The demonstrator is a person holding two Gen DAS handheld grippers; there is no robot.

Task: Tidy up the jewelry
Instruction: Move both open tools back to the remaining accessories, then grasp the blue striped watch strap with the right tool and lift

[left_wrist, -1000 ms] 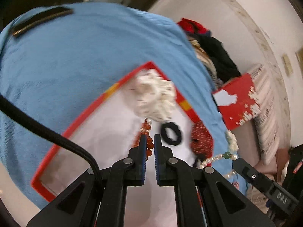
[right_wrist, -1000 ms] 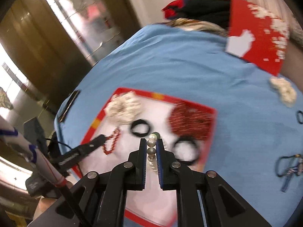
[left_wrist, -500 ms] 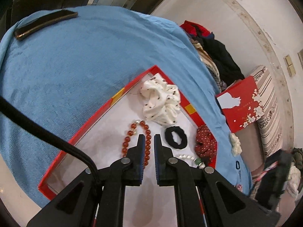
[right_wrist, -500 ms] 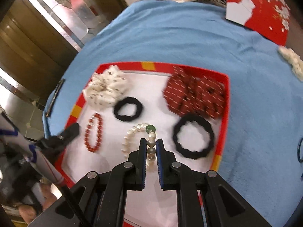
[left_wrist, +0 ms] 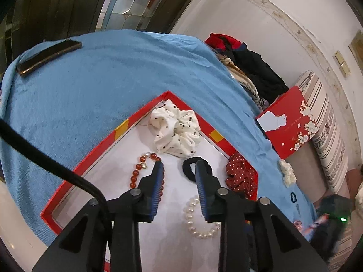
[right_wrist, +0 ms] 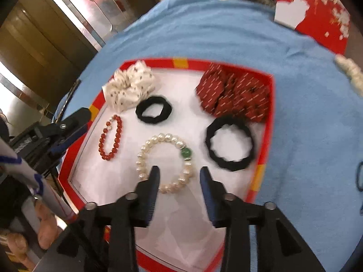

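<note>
While both the left gripper [left_wrist: 179,166] and right gripper [right_wrist: 179,171], jaws just parted, are held empty, a round pearl bracelet [right_wrist: 165,163], red bead bracelet [right_wrist: 110,138], black bands and frilly fabric scrunchies are found lying in the red-rimmed, white-floored tray [right_wrist: 267,122].

Red-rimmed tray [right_wrist: 270,122] w/ white floor, orange tabs, on blue cloth [right_wrist: 204,34], white scrunchie [right_wrist: 129,88] w/ dark dots upper left, red scrunchie [right_wrist: 236,95] w/ white specks, two black hair ties [right_wrist: 154,108], red-orange bead bracelet [right_wrist: 110,138], pearl bracelet [right_wrist: 165,163] w/ green bead
</note>
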